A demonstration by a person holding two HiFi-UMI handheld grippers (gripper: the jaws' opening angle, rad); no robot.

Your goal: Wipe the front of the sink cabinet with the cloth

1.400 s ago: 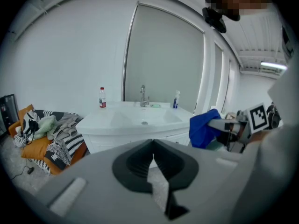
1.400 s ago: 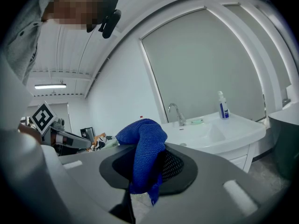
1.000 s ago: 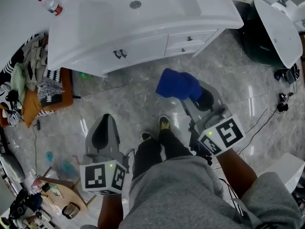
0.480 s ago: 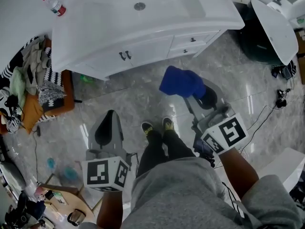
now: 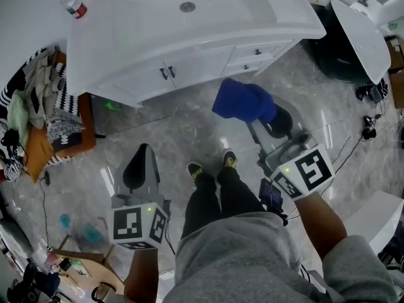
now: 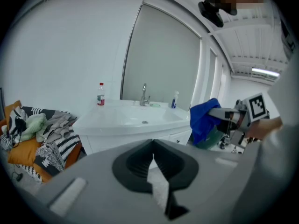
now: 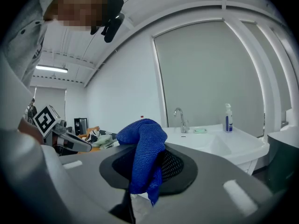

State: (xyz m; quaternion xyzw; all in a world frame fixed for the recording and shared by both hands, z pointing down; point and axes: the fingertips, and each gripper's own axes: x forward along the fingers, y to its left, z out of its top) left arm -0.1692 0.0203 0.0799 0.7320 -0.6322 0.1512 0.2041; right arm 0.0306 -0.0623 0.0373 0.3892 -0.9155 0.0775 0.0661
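Reaches forward with right gripper (image 5: 270,120), jaws clamped on cloth (image 5: 243,103): blue, bunched, drooping above the floor, near sink cabinet (image 5: 189,65) front but apart. Holds left gripper (image 5: 141,153) back, jaws together, empty.

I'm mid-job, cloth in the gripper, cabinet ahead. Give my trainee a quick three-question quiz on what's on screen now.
1. True or false: the left gripper is holding something.
2. The bottle stands: A) on the floor, B) on top of the sink cabinet, near its left end, C) in the basin.
3. What does the right gripper hold, and what colour is it?

Key: 1 false, it is shut and empty; 2 B; 3 a cloth, blue.
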